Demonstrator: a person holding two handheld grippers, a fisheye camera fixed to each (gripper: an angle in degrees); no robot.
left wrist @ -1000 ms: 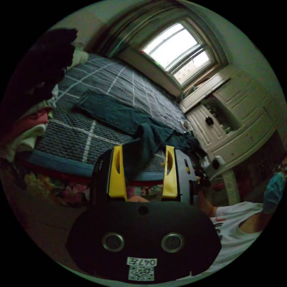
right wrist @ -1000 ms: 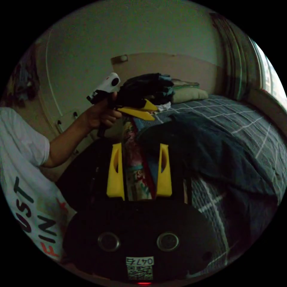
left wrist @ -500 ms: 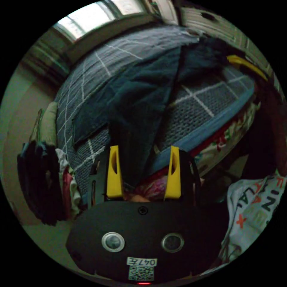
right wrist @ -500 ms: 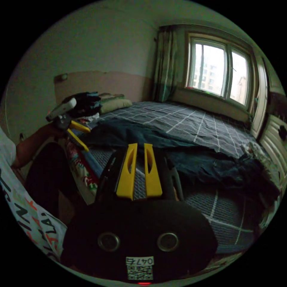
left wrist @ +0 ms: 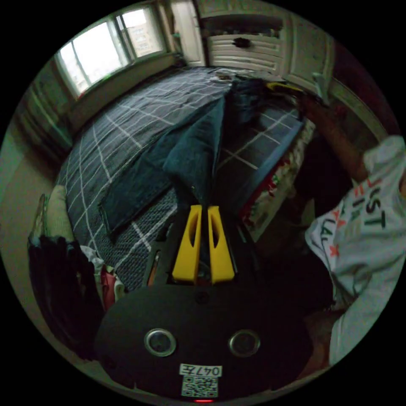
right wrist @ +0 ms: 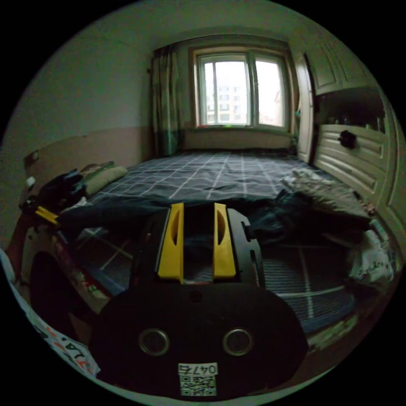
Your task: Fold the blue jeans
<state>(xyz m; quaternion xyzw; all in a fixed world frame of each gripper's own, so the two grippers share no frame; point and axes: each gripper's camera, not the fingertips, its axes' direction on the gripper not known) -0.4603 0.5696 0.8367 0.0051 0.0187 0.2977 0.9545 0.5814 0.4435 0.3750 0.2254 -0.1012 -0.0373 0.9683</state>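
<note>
The blue jeans (left wrist: 192,148) lie across the near edge of a checked bed (left wrist: 127,114). One leg (left wrist: 131,192) lies flat. The other leg rises in a taut fold into my left gripper (left wrist: 204,208), whose yellow jaws are shut on the cloth. In the right gripper view the jeans (right wrist: 127,213) stretch across the bed, bunched at the waist (right wrist: 279,209). My right gripper (right wrist: 198,206) hovers just before them with its jaws apart and nothing pressed between them. The left gripper (right wrist: 44,213) shows at the far left, the right gripper (left wrist: 284,86) at the jeans' far end.
A pile of clothes (left wrist: 63,275) and a pillow (left wrist: 54,207) sit at the head of the bed. A grey garment (right wrist: 327,194) and a white cloth (right wrist: 374,256) lie near the cabinets (right wrist: 353,154). The person's sleeve (left wrist: 363,220) is close by.
My left gripper's jaws closed on the jeans leg between them. My right gripper's jaws, together half a second ago, have parted. Both cameras have swung round.
</note>
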